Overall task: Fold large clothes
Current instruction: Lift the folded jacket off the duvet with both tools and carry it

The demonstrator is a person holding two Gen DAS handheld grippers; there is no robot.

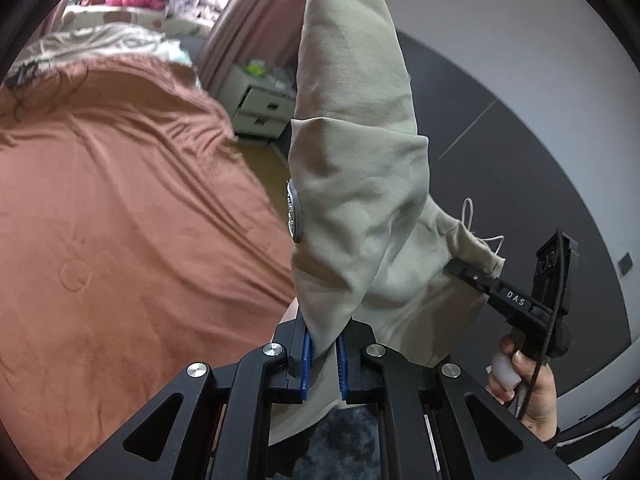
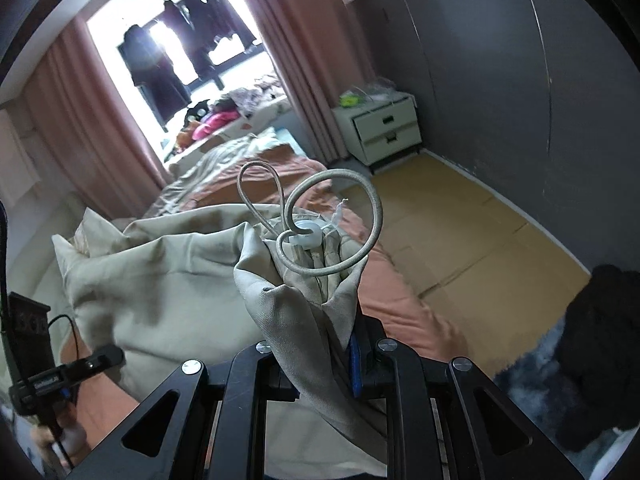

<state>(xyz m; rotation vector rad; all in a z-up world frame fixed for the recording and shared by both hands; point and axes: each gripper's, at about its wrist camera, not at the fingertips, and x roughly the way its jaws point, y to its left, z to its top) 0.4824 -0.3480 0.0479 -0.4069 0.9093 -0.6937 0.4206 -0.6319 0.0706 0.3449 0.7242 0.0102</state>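
Note:
A large beige garment [image 1: 356,184] hangs in the air between both grippers, above a bed. It carries a metal snap button [image 1: 293,216]. My left gripper [image 1: 323,360] is shut on a bunched fold of it between the blue pads [image 1: 306,364]. My right gripper [image 1: 466,270] shows at the right of the left wrist view, clamped on another edge of the cloth. In the right wrist view the right gripper [image 2: 340,344] is shut on the garment [image 2: 168,280] near its drawstring [image 2: 344,220] and white toggle [image 2: 308,236]. The left gripper [image 2: 108,354] shows at lower left.
A bed with a rust-brown cover [image 1: 120,220] lies below and to the left. A white nightstand [image 2: 380,128] stands by the grey wall. Tan floor mats [image 2: 480,232] lie beside the bed. Pink curtains [image 2: 80,128] frame a window with piled clothes.

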